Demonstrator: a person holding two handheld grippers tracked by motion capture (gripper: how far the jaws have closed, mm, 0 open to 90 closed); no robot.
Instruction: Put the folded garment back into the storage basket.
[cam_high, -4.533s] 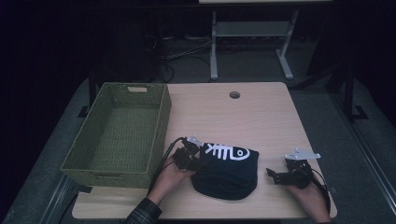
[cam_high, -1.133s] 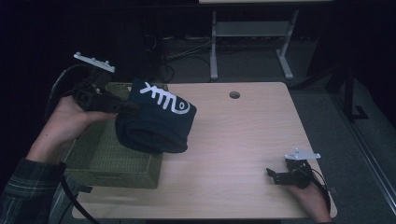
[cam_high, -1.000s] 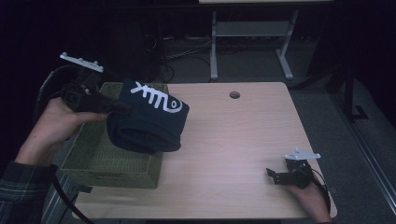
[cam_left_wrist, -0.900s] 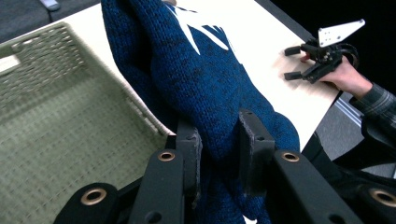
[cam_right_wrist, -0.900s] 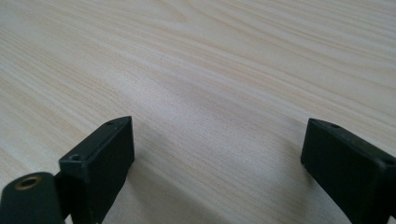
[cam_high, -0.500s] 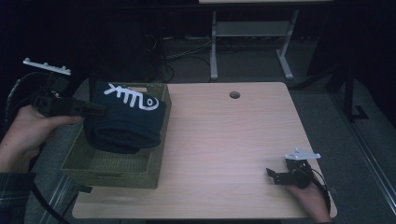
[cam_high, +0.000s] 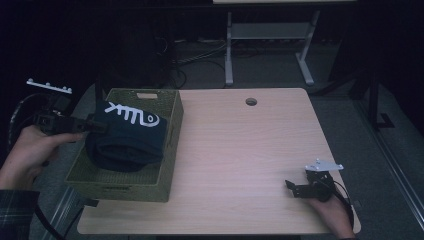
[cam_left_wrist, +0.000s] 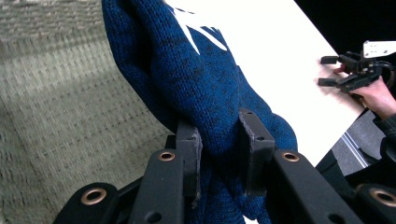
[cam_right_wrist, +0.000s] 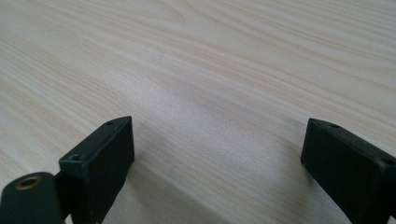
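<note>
A pale wood-grain table (cam_high: 240, 165) with a round cable hole (cam_high: 251, 102) near its far edge stands in a dim room, where dark floor, loose cables and the white legs of a second desk (cam_high: 265, 45) lie beyond it. A green woven basket (cam_high: 170, 145) sits on the table's left end, its far wall showing a cut-out handle. Over the basket, a folded navy knit sweater (cam_high: 127, 140) bearing a white fish-skeleton design hangs partly inside the rim, its lower folds within the basket's walls; whether they touch the woven floor cannot be told. The left gripper (cam_high: 95, 126) reaches in level from outside the basket's left wall, the person's left hand (cam_high: 35, 150) behind it and a plaid sleeve at the frame's corner. In the left gripper view, its black jaws are clamped on a bunched fold of the sweater (cam_left_wrist: 201, 88), the knit bulging between and past the pads. Well apart from the basket, at the table's near right corner, the right gripper (cam_high: 290, 187) rests low on the tabletop in the person's right hand (cam_high: 332, 212), jaws spread wide over bare wood (cam_right_wrist: 210, 84) with nothing between them.
</note>
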